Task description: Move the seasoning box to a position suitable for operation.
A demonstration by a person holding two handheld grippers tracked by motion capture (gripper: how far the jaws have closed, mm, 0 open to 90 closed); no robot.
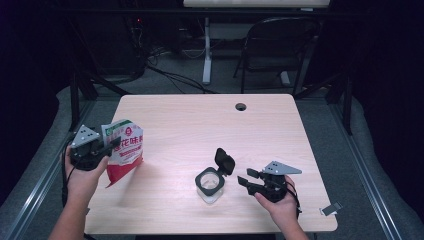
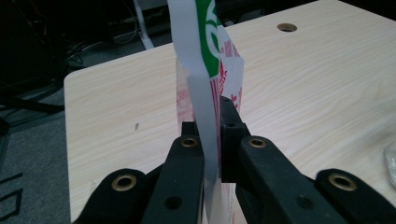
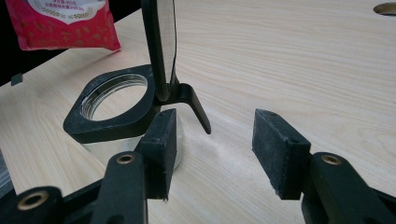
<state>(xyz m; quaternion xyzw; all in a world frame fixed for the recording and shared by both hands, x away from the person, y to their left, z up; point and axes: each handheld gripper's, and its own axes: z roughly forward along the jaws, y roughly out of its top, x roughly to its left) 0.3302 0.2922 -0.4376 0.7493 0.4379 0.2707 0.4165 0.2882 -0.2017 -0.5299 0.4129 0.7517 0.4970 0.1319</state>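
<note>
left tool (image 1: 106,148) is clamped tight on the edge of the red and white pouch (image 1: 125,150), and in the left gripper view the pads (image 2: 231,135) pinch the thin white seam of the pouch (image 2: 205,93) between them. the pouch hangs clear of the surface (image 1: 200,125), tilted, lower corner pointing down toward the wood near the left edge. its printed text is too small to read, and the pouch's bottom is cut off under the jaws in the left gripper view.

over to the right tool (image 1: 245,177): jaws stand apart with nothing between them, resting low just beside the clear jar (image 1: 210,186). in the right gripper view the left pad (image 3: 161,149) sits just in front of the jar (image 3: 116,140); whether it touches the glass, can't tell. the jar stands upright near the front middle of the surface, its black square collar open and the hinged black lid (image 1: 225,160) flipped up; that lid's top runs out of the right gripper view. the jar's lower body is hidden behind the pad. whether anything is inside is hard to make out.

beyond, a cable hole (image 1: 241,106) near the far edge, a dark chair (image 1: 280,45) behind, and a small clip (image 1: 331,209) at the front right corner.
</note>
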